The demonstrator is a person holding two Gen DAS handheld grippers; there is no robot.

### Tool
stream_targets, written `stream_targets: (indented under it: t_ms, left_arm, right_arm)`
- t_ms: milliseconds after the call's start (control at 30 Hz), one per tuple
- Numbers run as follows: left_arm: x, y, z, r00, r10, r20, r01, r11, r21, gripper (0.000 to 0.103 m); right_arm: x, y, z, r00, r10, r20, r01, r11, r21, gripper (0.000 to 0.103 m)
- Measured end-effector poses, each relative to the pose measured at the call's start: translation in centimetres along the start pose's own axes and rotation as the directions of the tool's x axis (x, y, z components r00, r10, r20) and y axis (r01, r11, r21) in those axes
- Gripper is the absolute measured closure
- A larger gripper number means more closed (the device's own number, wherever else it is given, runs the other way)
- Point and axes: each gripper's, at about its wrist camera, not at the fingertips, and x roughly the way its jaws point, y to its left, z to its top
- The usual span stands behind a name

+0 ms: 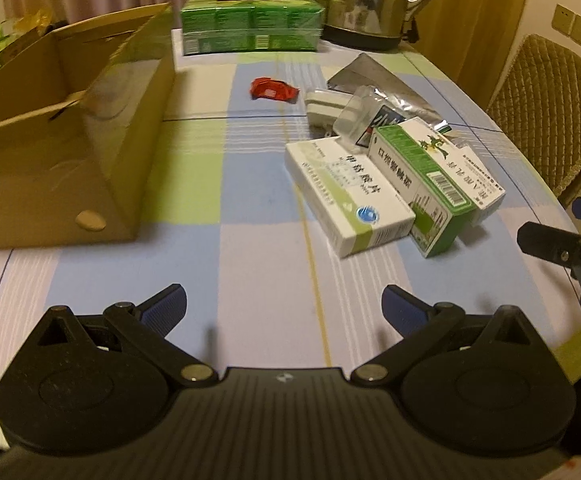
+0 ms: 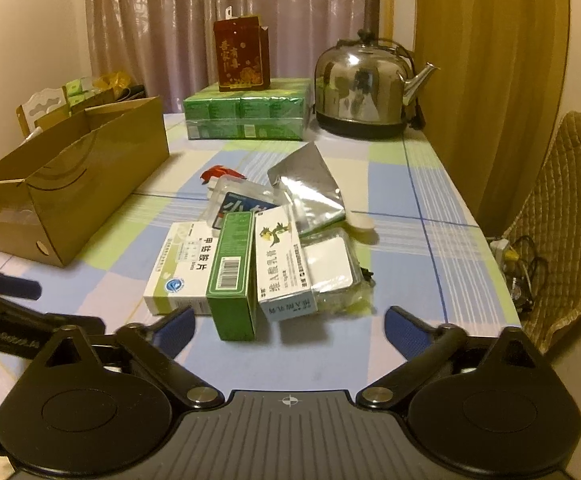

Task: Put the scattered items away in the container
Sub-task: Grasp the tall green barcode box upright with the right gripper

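An open cardboard box (image 1: 62, 152) stands at the table's left; it also shows in the right wrist view (image 2: 70, 184). A pile of items lies in the middle: a white medicine box (image 2: 182, 268), a green box (image 2: 232, 276) on its edge, a white box with a dragon (image 2: 284, 268), a silver foil pouch (image 2: 306, 188), a clear packet (image 2: 246, 204), a blister pack (image 2: 330, 268) and a red wrapper (image 1: 272, 89). My left gripper (image 1: 284, 308) is open and empty, short of the pile. My right gripper (image 2: 290, 332) is open and empty, just before the green box.
A steel kettle (image 2: 364, 88) and a green shrink-wrapped pack (image 2: 246, 114) with a red box (image 2: 242, 56) on top stand at the table's far end. A padded chair (image 2: 562, 208) stands at the right, with cables by it.
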Motion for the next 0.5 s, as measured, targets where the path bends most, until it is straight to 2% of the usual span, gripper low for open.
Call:
stream_targets:
  t_ms: [133, 200, 300, 433, 500]
  left_arm:
    - [1.0, -0.2, 1.0, 1.000, 0.002, 0.007, -0.002, 1.000, 0.012, 0.001]
    - [1.5, -0.2, 1.3, 1.000, -0.001, 0.006, 0.001, 1.000, 0.016, 0.001]
    - [2.0, -0.1, 1.7, 1.000, -0.001, 0.008, 0.001, 0.999, 0.032, 0.001]
    - [2.6, 0.2, 1.8, 1.000, 0.001, 0.003, -0.001, 1.000, 0.029, 0.001]
    - [3.0, 0.4, 1.8, 1.000, 0.001, -0.004, -0.001, 1.000, 0.024, 0.001]
  right_arm:
    - [1.2, 0.1, 0.1, 1.000, 0.023, -0.021, -0.023, 1.000, -0.004, 0.020]
    - [1.8, 0.2, 0.1, 0.999, 0.025, -0.023, -0.026, 1.000, -0.004, 0.028]
    - [2.5, 0.3, 0.5, 0.999, 0.029, -0.021, -0.029, 1.000, -0.006, 0.032]
    - [2.6, 0.8, 0.9, 0.999, 0.053, 0.004, -0.053, 0.998, -0.021, 0.039]
    - [2.7, 1.3, 1.1, 0.997, 0.078, 0.011, -0.077, 0.996, -0.032, 0.046]
